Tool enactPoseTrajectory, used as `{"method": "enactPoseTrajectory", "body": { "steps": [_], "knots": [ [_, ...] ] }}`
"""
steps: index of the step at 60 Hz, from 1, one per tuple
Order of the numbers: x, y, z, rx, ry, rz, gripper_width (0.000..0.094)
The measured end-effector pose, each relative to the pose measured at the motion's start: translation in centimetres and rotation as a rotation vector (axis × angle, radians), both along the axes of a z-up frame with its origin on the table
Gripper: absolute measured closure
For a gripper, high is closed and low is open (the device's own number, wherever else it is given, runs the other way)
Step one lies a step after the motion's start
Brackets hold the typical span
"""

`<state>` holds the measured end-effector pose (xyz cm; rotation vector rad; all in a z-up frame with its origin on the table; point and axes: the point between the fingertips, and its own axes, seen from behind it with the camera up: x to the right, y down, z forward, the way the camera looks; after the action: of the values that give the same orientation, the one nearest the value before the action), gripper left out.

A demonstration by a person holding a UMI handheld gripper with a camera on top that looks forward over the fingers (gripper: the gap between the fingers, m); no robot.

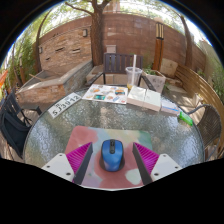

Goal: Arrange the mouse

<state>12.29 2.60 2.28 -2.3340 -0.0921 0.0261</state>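
Observation:
A blue and black computer mouse [111, 153] lies on a pale pink mouse mat [100, 172] on a round glass table [60, 135]. My gripper [112, 160] is open. Its two fingers with magenta pads [81, 158] stand on either side of the mouse, with a gap at each side. The mouse rests on the mat between the fingers.
Beyond the mouse, papers and booklets [105, 94], a stack of books [144, 98] and a green marker [186, 118] lie on the table's far half. A strip with printed figures [66, 102] lies at the far left. A black chair [14, 122] stands left; a brick wall and benches lie behind.

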Motion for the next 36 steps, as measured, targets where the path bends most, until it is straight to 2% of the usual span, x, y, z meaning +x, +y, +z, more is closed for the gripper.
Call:
{"method": "enactPoseTrajectory", "body": {
  "steps": [4, 20, 36],
  "knots": [
    [0.1, -1.2, 2.6, 0.028, -0.016, -0.003, 0.0072],
    [-1.1, -11.4, 12.6, 0.098, -0.050, -0.034, 0.0083],
    [-1.8, -22.5, 16.0, 0.124, -0.088, -0.103, 0.0087]
  ]
}}
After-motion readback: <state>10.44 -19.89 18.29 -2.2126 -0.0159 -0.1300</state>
